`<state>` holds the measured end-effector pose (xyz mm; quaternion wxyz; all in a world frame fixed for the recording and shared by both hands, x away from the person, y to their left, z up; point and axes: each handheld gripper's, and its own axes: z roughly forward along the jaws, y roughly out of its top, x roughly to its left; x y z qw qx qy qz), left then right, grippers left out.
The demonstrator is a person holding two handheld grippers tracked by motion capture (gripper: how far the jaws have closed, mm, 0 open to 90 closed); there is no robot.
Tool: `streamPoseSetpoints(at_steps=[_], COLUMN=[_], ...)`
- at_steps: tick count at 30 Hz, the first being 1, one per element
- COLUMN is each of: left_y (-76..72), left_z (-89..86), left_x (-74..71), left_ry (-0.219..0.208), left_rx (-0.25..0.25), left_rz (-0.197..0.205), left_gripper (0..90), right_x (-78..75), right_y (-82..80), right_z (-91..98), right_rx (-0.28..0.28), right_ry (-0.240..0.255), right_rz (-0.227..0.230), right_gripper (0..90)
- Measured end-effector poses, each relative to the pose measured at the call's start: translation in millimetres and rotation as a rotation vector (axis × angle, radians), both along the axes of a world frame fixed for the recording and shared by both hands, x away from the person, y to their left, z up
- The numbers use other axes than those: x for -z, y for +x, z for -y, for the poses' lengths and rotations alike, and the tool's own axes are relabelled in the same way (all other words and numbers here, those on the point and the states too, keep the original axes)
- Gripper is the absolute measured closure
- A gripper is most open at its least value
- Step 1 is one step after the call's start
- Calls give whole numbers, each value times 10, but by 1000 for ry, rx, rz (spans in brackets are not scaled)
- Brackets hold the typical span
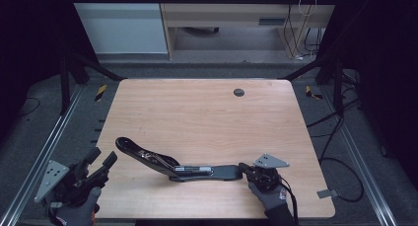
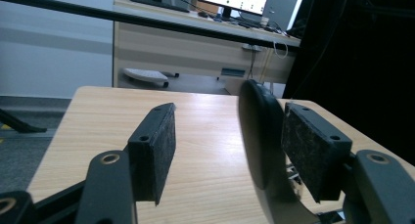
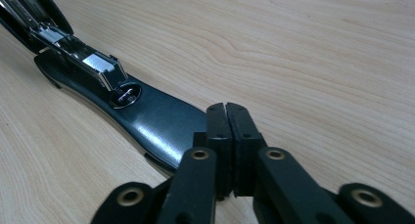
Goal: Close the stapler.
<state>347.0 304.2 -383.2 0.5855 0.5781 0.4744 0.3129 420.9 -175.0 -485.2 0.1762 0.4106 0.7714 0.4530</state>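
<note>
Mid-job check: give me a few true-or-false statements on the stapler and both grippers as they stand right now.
1. The stapler lies swung open on the table. True.
2. The right gripper has its jaws wide open. False: they are shut together, at the end of the stapler's base.
3. The left gripper is clamped on the stapler's top arm. False: its jaws are open, with a gap beside the arm's tip.
4. A dark round grommet sits near the table's far edge. True.

High view looks down from the near edge; both gripper views skim close over the shared table.
</note>
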Motion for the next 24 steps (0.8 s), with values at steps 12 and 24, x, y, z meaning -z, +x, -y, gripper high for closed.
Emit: streamPoseSetpoints(at_steps=[12,24], left_y=[68,273], left_z=[237,475], left_x=[58,189], left_ry=[39,82], left_rx=[19,35], left_rz=[-25,-77], left_gripper=[373,389], right_x=[17,71], right_y=[-30,-35], right_z=[-42,-60], right_rx=[-6,-5], right_ry=[1,-5], right_rz=[-11,-33], right_gripper=[900,900])
